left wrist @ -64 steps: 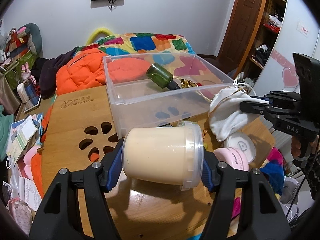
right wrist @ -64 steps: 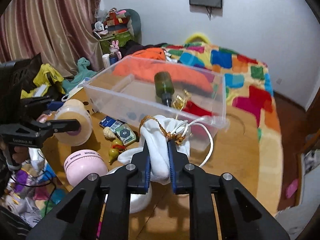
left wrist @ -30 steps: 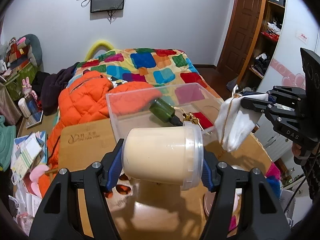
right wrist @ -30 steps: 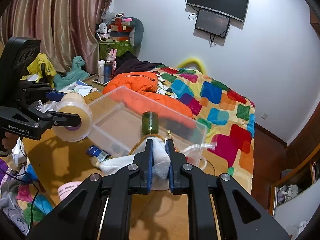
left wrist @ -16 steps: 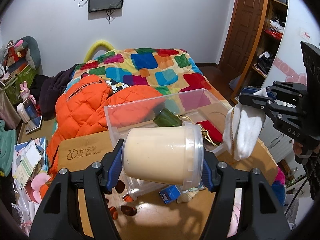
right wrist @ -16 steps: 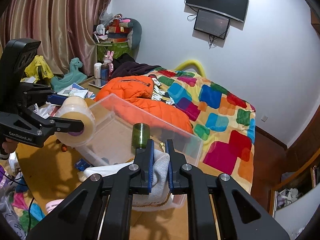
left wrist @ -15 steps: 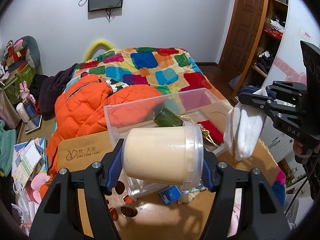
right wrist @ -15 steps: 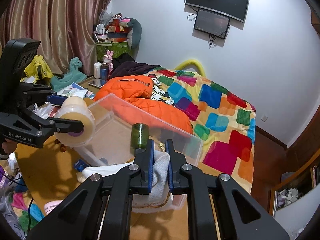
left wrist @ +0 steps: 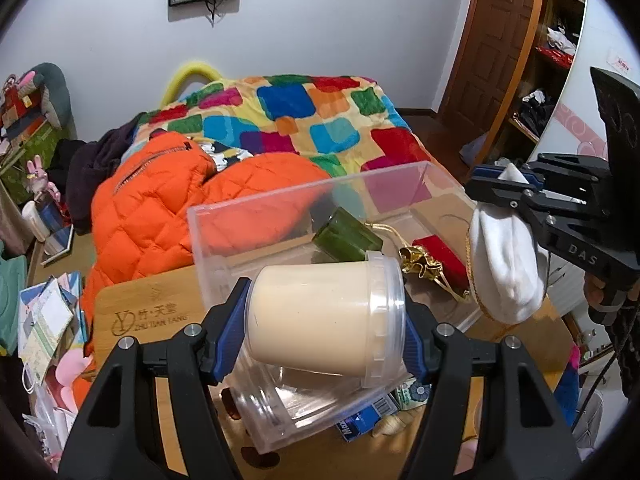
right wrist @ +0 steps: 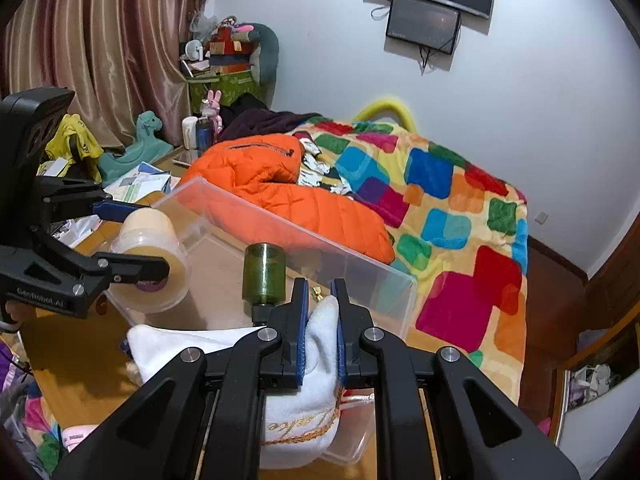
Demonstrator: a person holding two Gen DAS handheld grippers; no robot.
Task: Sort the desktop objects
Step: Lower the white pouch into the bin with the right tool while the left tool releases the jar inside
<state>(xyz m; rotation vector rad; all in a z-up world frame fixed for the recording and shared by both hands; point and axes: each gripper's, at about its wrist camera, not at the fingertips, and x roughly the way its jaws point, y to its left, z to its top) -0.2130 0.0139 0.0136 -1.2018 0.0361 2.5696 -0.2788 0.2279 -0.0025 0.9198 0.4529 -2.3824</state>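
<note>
Left wrist view: left tongs clamp a cream-filled clear lidded jar above the clear bin; right tongs pinch a white drawstring pouch, its lower part hidden.

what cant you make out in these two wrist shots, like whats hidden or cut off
- Blue packet, left wrist view: mostly hidden under the clear bin and behind the left claw; its label is unreadable.
- Cream jar, left wrist view: it blocks part of the bin floor behind it.
- White pouch, right wrist view: the right claw covers its middle, and the gold lettering is partly hidden.
- Green bottle, right wrist view: its cap end is hidden behind the claw.
</note>
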